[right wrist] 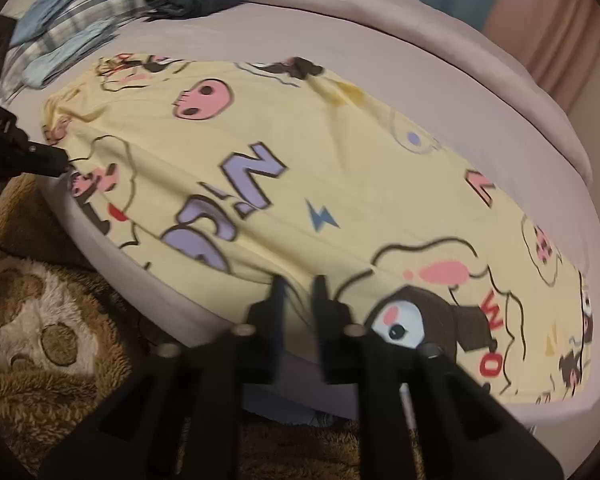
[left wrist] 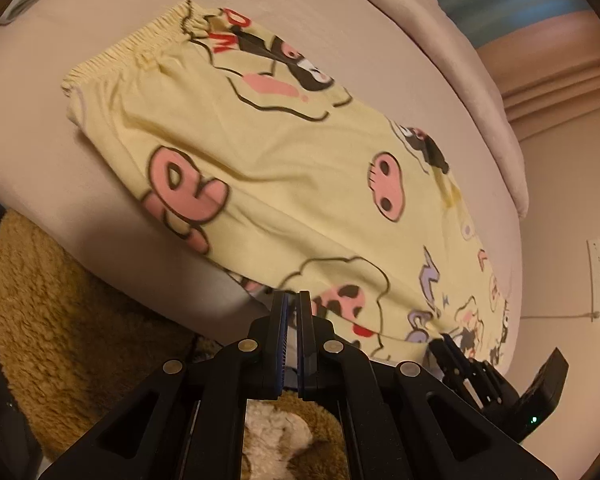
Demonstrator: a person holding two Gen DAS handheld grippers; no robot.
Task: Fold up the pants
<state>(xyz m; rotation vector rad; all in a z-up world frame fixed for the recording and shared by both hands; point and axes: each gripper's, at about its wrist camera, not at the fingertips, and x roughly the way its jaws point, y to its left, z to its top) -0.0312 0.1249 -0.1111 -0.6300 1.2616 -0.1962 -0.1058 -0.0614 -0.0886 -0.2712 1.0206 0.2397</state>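
Bed [left wrist: 80, 208] edge | both grippers, left [left wrist: 293, 300] and right [right wrist: 298, 284], clenched on pants [left wrist: 284, 152] hem | lift evenly, fold toward waistband [left wrist: 140, 44]

Dim warm indoor light; fisheye-bent, dark edges; right wrist view motion-blurred.

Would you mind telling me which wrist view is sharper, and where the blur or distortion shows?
Left wrist view: sharper, left gripper crisp, yellow pants slightly soft. Right wrist view: motion-blurred, right gripper smeared. Both: fisheye bends the bed edge; warm, dim light.

Both wrist views close, angled down, sharing pants [left wrist: 284, 184], bed [right wrist: 380, 48]
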